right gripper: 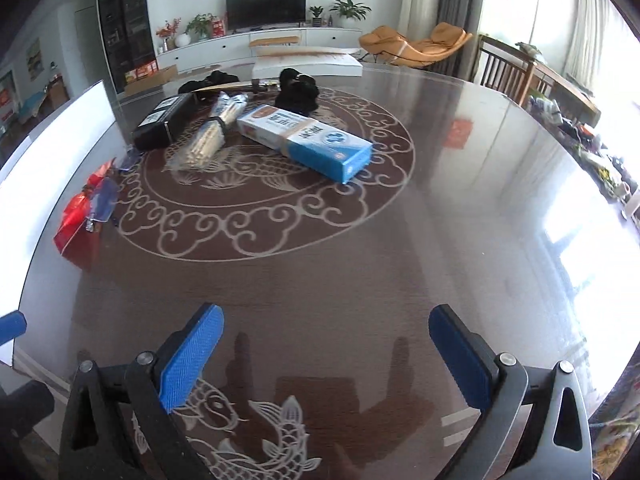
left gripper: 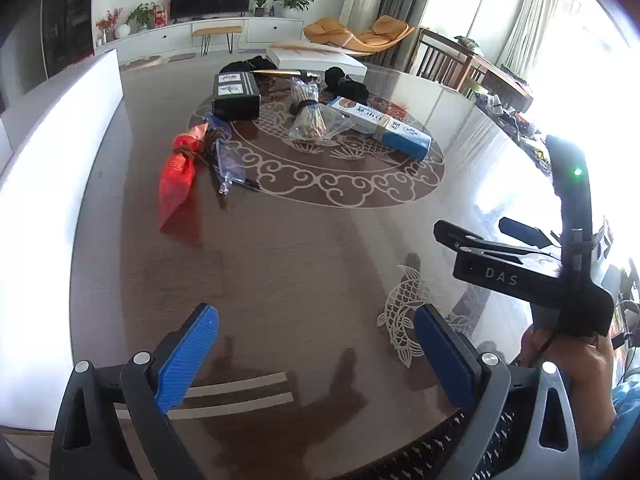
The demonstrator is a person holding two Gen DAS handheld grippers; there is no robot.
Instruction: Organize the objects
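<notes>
While both of my tools hover over the near edge of the counter (right gripper: pixel 460 240), nothing is in hand: the left gripper (left gripper: pixel 316 354) is spread wide and empty, and the right gripper (right gripper: pixel 326 354) is released the same way, so I judge the sorting has not begun.

Going left to right, a white panel (left gripper: pixel 60 152) stands along the left rim. Next lies one red plastic bag (left gripper: pixel 178 172), with one clear-sleeved bundle of what look like pens (left gripper: pixel 222 156) just beside it, its edge overlapping the bag. Further back sits one black box (left gripper: pixel 236 94) with two white labels on top. Right of that is one bagged, tied bundle of pale sticks (left gripper: pixel 310 116), then one long blue-and-white carton (right gripper: pixel 306 140) lying slantwise, a band around its middle. Behind these I count two dark cloth heaps (right gripper: pixel 298 88) and one slim gold-coloured rod (left gripper: pixel 280 73); a white box (right gripper: pixel 308 65) sits at the far rim.

Everything is loosely heaped at the far middle, well apart from both grippers, so a reach forward comes first, I think.
</notes>
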